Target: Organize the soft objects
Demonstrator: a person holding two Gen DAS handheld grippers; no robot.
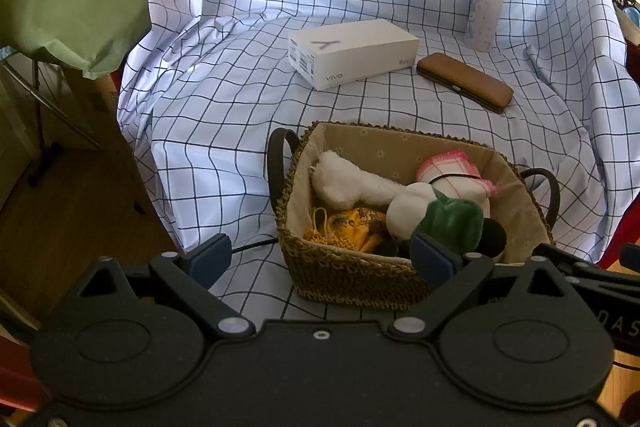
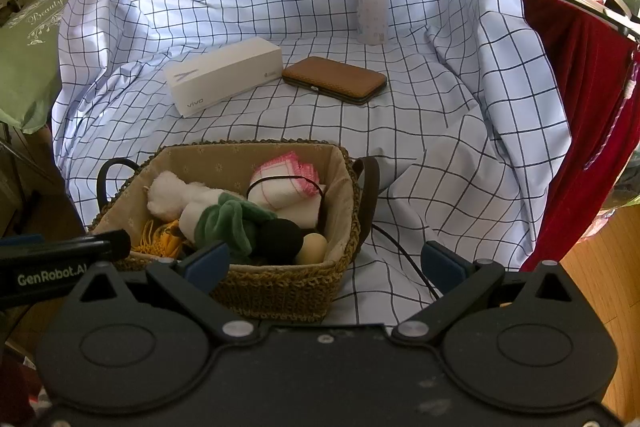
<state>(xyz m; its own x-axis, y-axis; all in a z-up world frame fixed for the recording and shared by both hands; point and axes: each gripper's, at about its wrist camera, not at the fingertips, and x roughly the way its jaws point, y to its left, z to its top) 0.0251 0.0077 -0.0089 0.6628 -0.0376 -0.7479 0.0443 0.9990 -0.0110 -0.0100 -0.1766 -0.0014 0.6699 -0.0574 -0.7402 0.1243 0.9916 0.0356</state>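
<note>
Woven basket (image 1: 352, 279) of soft things sits low-centre, just ahead of both tools.

I see the left hand-held gripper (image 1: 324, 261) and right hand-held gripper (image 2: 326, 261) both released, empty; the plush toy (image 1: 384, 195) lies lengthwise upper-left to lower-right, nearer my left.

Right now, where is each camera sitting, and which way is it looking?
Left wrist camera: sits on the left gripper, looking forward and down at the basket of soft toys just right of centre; its two open fingers show, plus a bit of the other gripper at the right edge.
Right wrist camera: sits on the right gripper, facing the same way with the basket to its left; its open fingers show.
Both see the basket, white box, brown case, bottle and checked sheet.
</note>
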